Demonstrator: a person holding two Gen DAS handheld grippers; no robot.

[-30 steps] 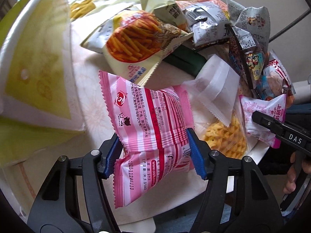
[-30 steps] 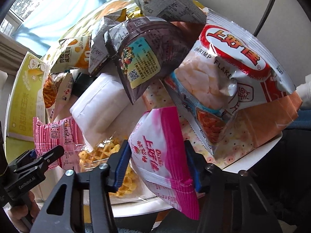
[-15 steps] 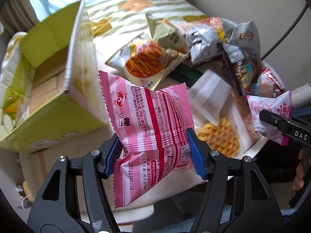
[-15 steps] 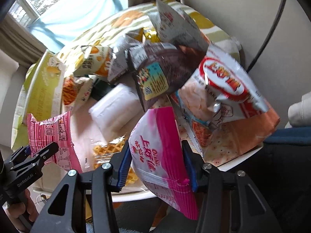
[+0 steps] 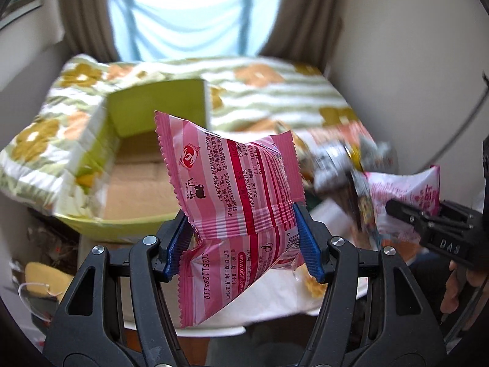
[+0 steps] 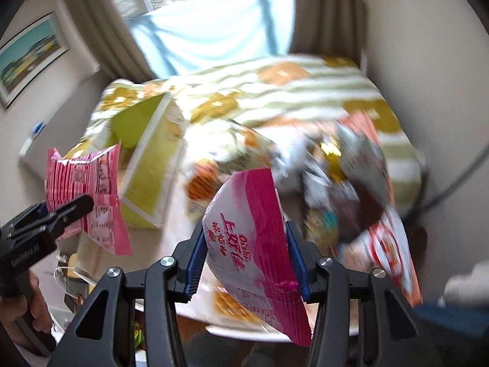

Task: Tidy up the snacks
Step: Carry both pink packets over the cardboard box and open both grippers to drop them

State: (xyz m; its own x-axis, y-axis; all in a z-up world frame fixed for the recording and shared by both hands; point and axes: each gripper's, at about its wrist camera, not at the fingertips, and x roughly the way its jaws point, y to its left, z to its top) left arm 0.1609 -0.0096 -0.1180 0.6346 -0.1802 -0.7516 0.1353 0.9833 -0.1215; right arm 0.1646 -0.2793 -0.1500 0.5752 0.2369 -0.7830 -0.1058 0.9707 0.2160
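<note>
Both wrist views tilt down, close; share green box, table.

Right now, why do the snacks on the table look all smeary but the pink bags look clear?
Left wrist view: the pink striped bag is sharp, while the snack pile behind is streaked. Right wrist view: the pink and white bag is fairly crisp, the green box and bedspread blurred, the window glaring.

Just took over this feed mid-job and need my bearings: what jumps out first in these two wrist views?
Two pink packets held up in the air: the left gripper has its jaws shut on a pink striped snack packet, and the right gripper clamps a pink-and-white snack bag. Behind the left one sits an open green cardboard box with a bare floor. To the right lies a blurred heap of snack bags on the table.
</note>
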